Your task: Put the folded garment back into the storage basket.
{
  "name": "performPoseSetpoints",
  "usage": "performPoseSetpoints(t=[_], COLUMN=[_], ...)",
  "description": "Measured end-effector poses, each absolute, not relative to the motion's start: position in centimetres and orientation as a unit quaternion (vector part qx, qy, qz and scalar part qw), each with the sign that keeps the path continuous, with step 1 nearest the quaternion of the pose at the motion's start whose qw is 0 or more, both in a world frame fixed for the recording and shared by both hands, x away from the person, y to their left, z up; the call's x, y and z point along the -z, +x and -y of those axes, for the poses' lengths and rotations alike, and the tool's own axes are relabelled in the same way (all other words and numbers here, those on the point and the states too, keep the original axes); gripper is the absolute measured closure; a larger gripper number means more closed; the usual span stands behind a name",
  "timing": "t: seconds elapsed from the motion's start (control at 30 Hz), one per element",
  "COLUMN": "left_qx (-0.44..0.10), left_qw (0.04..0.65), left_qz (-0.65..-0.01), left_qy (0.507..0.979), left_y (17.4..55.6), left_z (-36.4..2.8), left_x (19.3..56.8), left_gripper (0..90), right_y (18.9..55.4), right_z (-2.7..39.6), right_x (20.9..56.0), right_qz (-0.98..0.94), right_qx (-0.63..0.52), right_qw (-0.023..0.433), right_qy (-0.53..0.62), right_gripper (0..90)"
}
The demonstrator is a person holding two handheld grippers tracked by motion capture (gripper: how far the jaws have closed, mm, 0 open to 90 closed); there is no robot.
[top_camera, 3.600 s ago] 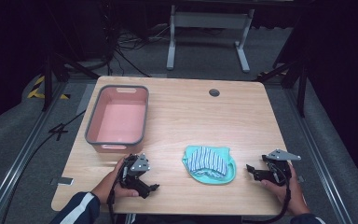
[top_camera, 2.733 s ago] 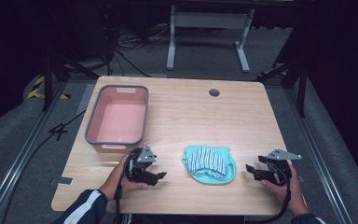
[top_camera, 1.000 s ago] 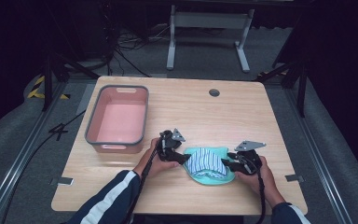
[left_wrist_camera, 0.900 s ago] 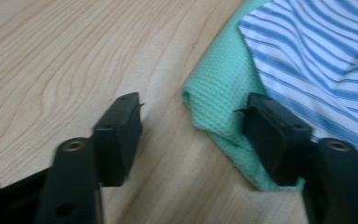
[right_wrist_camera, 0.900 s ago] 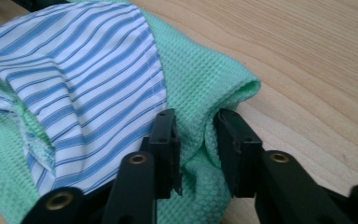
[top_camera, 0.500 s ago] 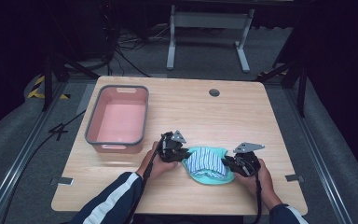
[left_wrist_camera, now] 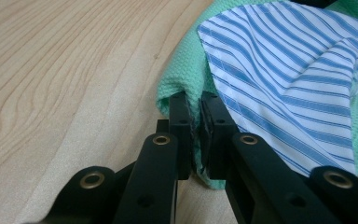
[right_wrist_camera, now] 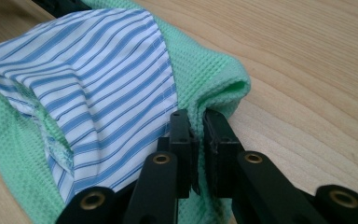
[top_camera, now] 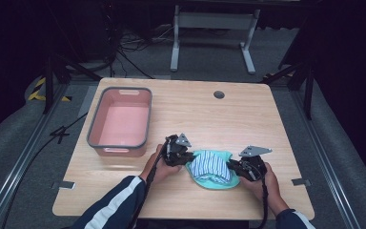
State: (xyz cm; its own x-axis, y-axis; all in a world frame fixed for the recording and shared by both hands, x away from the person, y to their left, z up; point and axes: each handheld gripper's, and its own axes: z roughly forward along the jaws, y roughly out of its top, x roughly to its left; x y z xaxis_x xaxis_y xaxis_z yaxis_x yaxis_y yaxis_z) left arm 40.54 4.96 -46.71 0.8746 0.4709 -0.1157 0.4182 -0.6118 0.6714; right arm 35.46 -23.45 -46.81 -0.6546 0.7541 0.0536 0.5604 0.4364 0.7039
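Farthest left of the cloth we see a pink rectangular plastic bin with a grey rim point(top_camera: 92, 125), standing near the left edge of the light wooden table point(top_camera: 238, 119) and well apart from the cloth.

Just right of the bin, at the cloth's left edge, our left gripper point(top_camera: 187, 157) has just been closing, and its black jaws now pinch a fold of the green hem between them; the left gripper view shows the waffle fabric squeezed in the narrow gap point(left_wrist_camera: 196, 135).

The cloth itself, a mint-green waffle-weave towel with a blue-and-white striped cotton panel point(top_camera: 210, 166), lies flat on the table near its front edge, between the two grippers. The striped panel sits on top, creased into soft ridges, with green showing round its border point(left_wrist_camera: 279, 79) point(right_wrist_camera: 98, 84).

At the cloth's right edge, our right gripper point(top_camera: 232, 166) has likewise just been closing, and its jaws clamp a rolled green edge point(right_wrist_camera: 198, 140). A grey three-cornered plate tops each gripper.
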Motion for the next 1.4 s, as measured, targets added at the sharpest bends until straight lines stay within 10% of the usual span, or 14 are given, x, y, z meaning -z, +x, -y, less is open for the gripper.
performPoseSetpoints(t=[1.4], left_qx=[-0.095], left_qw=[0.37], left_qz=[-0.232], left_qy=[0.895], left_y=[40.5], left_z=[-6.7], left_x=[40.3], left_gripper=[84.5], right_y=[36.3], right_z=[21.4], right_x=[41.8], right_qz=[-0.808], right_qx=[-0.412], right_qw=[0.157], right_qy=[0.39], right_gripper=[83.2])
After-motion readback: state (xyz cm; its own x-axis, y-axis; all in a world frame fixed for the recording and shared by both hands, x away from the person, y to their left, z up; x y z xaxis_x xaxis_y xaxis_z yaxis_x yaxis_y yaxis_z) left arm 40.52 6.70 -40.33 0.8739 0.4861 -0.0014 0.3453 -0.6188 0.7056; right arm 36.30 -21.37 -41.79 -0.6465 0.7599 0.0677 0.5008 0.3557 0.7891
